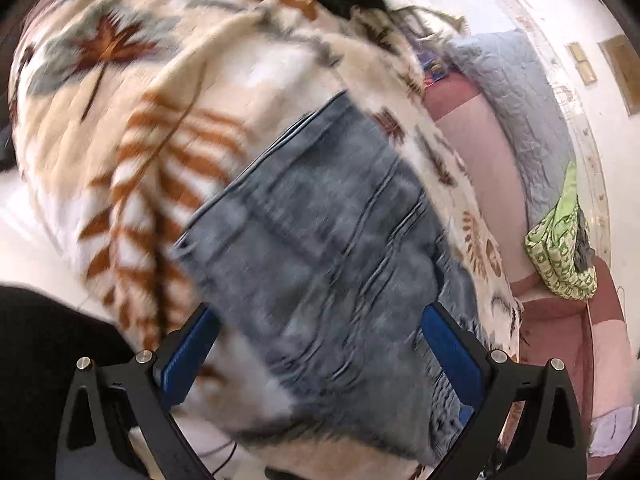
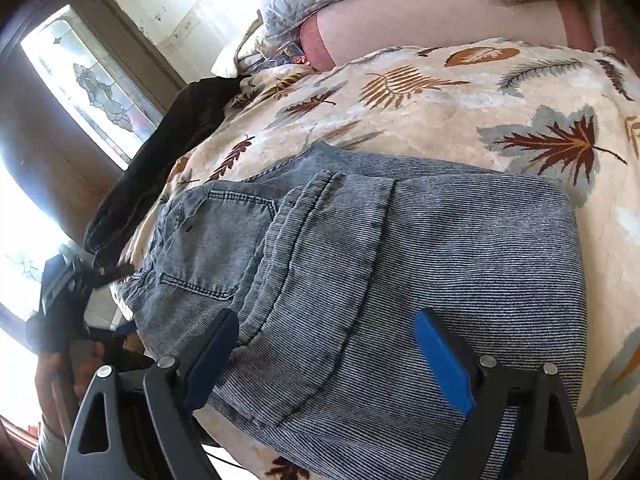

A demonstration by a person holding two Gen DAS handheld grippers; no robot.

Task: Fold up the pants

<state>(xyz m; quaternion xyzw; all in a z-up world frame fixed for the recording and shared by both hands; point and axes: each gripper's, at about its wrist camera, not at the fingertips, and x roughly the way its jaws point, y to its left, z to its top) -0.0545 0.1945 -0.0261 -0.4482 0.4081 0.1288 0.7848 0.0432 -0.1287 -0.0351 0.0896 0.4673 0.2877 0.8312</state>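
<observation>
**On the bed: pants folded, both claws open above them**

Left wrist: heavily motion-blurred. Left gripper (image 1: 320, 356) has its jaws spread wide and nothing between them. Pants (image 1: 320, 240) lie flat on the blanket (image 1: 120, 140) as a compact blue-grey rectangle, directly ahead of the fingers. I can't tell whether the fingers touch the fabric. Green bag (image 1: 564, 248) sits well apart at the right, on the pink sheet (image 1: 472, 160).

Right wrist: sharp. Right gripper (image 2: 326, 354) is also wide open and holding nothing, hovering over the near edge of the pants. Back pocket (image 2: 220, 240) and waistband face up, with a leg layer doubled over, so the fold looks mostly done. My read is that the open jaws mean a release or a re-grip for a last fold or smoothing. A dark garment (image 2: 160, 160) lies at the blanket's left edge, apart from the pants.

Writing: no brand or label readable on the pants. The bag's print is too small to read.
</observation>
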